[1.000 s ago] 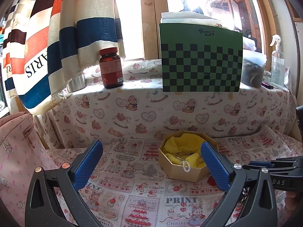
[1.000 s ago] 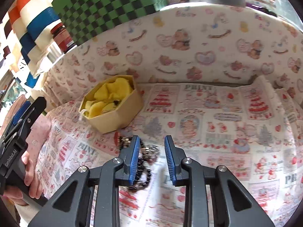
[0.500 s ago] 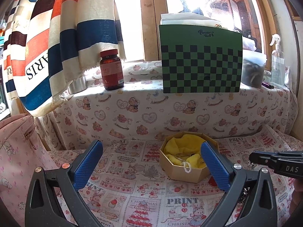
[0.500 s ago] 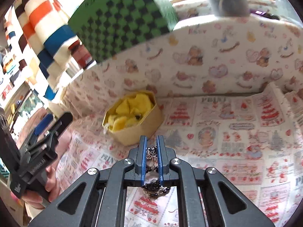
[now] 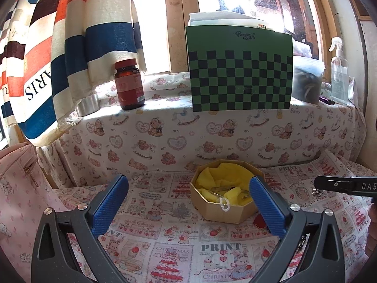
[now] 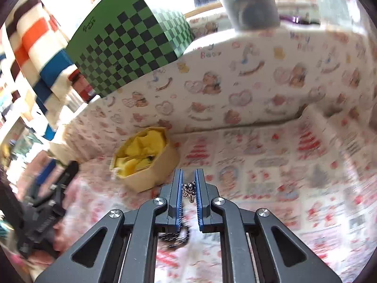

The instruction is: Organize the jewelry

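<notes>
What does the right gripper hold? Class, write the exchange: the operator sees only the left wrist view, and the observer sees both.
Observer: In the right wrist view, the right gripper is shut on a small metal chain, pinched between its blue pads.
Operator: Is anything dangling from it?
Observer: Yes, dark beads hang below the fingers, but they are blurred.
Operator: Is it over the box?
Observer: No. The box sits ahead of the gripper and to its left, so the chain is not above the opening.
</notes>
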Demonstrator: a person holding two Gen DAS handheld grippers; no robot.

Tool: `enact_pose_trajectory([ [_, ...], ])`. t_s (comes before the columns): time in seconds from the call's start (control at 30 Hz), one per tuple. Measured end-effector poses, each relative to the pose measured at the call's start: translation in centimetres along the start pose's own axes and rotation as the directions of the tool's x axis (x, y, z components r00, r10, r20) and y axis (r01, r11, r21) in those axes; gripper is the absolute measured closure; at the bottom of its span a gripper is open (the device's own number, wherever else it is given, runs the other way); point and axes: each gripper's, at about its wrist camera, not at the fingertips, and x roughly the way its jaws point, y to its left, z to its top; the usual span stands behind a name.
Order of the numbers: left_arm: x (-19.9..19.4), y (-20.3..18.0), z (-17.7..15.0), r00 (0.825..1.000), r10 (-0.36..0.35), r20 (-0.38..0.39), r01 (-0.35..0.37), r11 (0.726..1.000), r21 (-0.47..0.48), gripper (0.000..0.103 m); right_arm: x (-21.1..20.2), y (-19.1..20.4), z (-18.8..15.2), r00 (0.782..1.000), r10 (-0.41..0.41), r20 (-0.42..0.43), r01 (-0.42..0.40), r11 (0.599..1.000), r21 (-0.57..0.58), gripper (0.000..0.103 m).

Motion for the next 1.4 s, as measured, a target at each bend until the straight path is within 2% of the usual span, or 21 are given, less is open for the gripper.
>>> enact_pose_trajectory([
  [0.13, 0.3, -0.5, -0.2, 0.993, -0.101, -0.052, 0.101, 0.995, -0.013, 0.038, -0.7, -1.9, 0.6, 0.985, 0.173, 0.007, -0.173, 0.981, 0.089, 0.092],
  [0.17, 0.3, -0.6, -0.2, 0.990, -0.129, -0.065, 0.128, 0.992, -0.022, 0.047, -0.8, -1.7, 0.7, 0.986, 0.167, 0.019, -0.168, 0.982, 0.091, 0.092],
  [0.23, 0.5, -0.8, -0.4, 0.978, -0.185, -0.094, 0.182, 0.983, -0.038, 0.057, -1.8, -0.1, 0.4, 0.993, -0.045, 0.105, 0.047, 0.999, -0.014, 0.092],
  [0.27, 0.7, -1.0, -0.5, 0.971, -0.215, -0.105, 0.211, 0.976, -0.047, 0.062, -2.0, -0.1, 0.3, 0.994, 0.028, 0.103, -0.028, 1.000, -0.003, 0.092],
  [0.3, 0.7, -1.2, -0.6, 0.963, -0.245, -0.115, 0.241, 0.969, -0.053, 0.066, -1.4, -1.3, 0.5, 0.976, 0.211, 0.047, -0.215, 0.971, 0.102, 0.092],
  [0.33, 0.8, -1.4, -0.8, 0.955, -0.271, -0.125, 0.266, 0.963, -0.052, 0.067, -1.0, -2.1, 0.5, 0.961, 0.277, 0.024, -0.277, 0.943, 0.184, 0.092],
  [0.4, 0.8, -2.0, -1.0, 0.944, -0.299, -0.138, 0.297, 0.954, -0.038, 0.068, -2.0, -1.1, 0.6, 0.989, 0.119, 0.083, -0.126, 0.988, 0.086, 0.092],
  [0.5, 0.9, -3.2, -1.4, 0.942, -0.293, -0.167, 0.299, 0.954, 0.013, 0.068, -1.8, -0.8, 0.7, 0.970, 0.238, 0.049, -0.242, 0.964, 0.106, 0.092],
  [0.57, 1.0, -3.9, -1.7, 0.947, -0.271, -0.172, 0.282, 0.958, 0.045, 0.068, -1.9, -0.1, 0.6, 0.986, 0.154, 0.069, -0.158, 0.986, 0.050, 0.092],
  [0.6, 1.0, -4.1, -1.8, 0.946, -0.272, -0.175, 0.285, 0.957, 0.054, 0.067, -1.6, 0.0, 0.6, 0.985, 0.164, 0.054, -0.167, 0.985, 0.040, 0.092],
  [0.63, 1.0, -4.3, -1.9, 0.941, -0.285, -0.180, 0.300, 0.952, 0.062, 0.066, -1.3, -0.1, 0.6, 0.979, 0.202, 0.037, -0.204, 0.977, 0.055, 0.092],
  [0.7, 0.8, -4.7, -2.1, 0.921, -0.338, -0.191, 0.356, 0.932, 0.069, 0.047, -0.9, 0.0, 0.5, 0.969, 0.247, 0.024, -0.248, 0.967, 0.063, 0.092],
  [0.77, 0.3, -5.1, -2.2, 0.901, -0.392, -0.184, 0.411, 0.908, 0.080, 0.041, -1.0, 0.7, 0.2, 0.962, 0.273, 0.014, -0.273, 0.961, 0.050, 0.092],
  [0.83, -0.2, -5.9, -2.4, 0.886, -0.424, -0.186, 0.448, 0.887, 0.109, 0.041, -0.9, 1.2, -0.2, 0.952, 0.305, 0.009, -0.305, 0.951, 0.055, 0.092],
  [1.0, -0.5, -6.9, -2.8, 0.876, -0.442, -0.191, 0.470, 0.871, 0.141, 0.043, -0.6, 1.9, -0.8, 0.941, 0.336, -0.032, -0.334, 0.941, 0.060, 0.092],
  [1.03, -0.4, -7.0, -2.8, 0.872, -0.447, -0.199, 0.476, 0.869, 0.135, 0.046, -0.5, 2.0, -0.9, 0.947, 0.321, -0.025, -0.319, 0.946, 0.061, 0.091],
  [1.1, 0.0, -7.2, -2.8, 0.880, -0.423, -0.217, 0.456, 0.879, 0.137, 0.066, -0.6, 2.3, -1.0, 0.975, 0.222, 0.000, -0.222, 0.975, 0.030, 0.069],
  [1.13, 0.2, -7.1, -2.9, 0.886, -0.407, -0.221, 0.441, 0.887, 0.136, 0.069, -0.8, 2.4, -1.1, 0.988, 0.153, 0.024, -0.153, 0.988, 0.007, 0.041],
  [1.17, 0.4, -7.0, -2.9, 0.891, -0.395, -0.223, 0.429, 0.893, 0.132, 0.074, -1.0, 2.3, -1.1, 0.994, 0.098, 0.055, -0.098, 0.995, -0.005, 0.029],
  [1.3, 1.3, -6.3, -3.0, 0.907, -0.340, -0.247, 0.374, 0.921, 0.106, 0.086, -0.9, 0.3, -0.6, 0.990, 0.139, 0.027, -0.142, 0.985, 0.103, 0.029],
  [1.4, 2.0, -5.3, -2.9, 0.898, -0.350, -0.267, 0.377, 0.924, 0.059, 0.087, -1.3, 0.3, -0.2, 0.997, -0.052, 0.049, 0.050, 0.998, 0.050, 0.029],
])
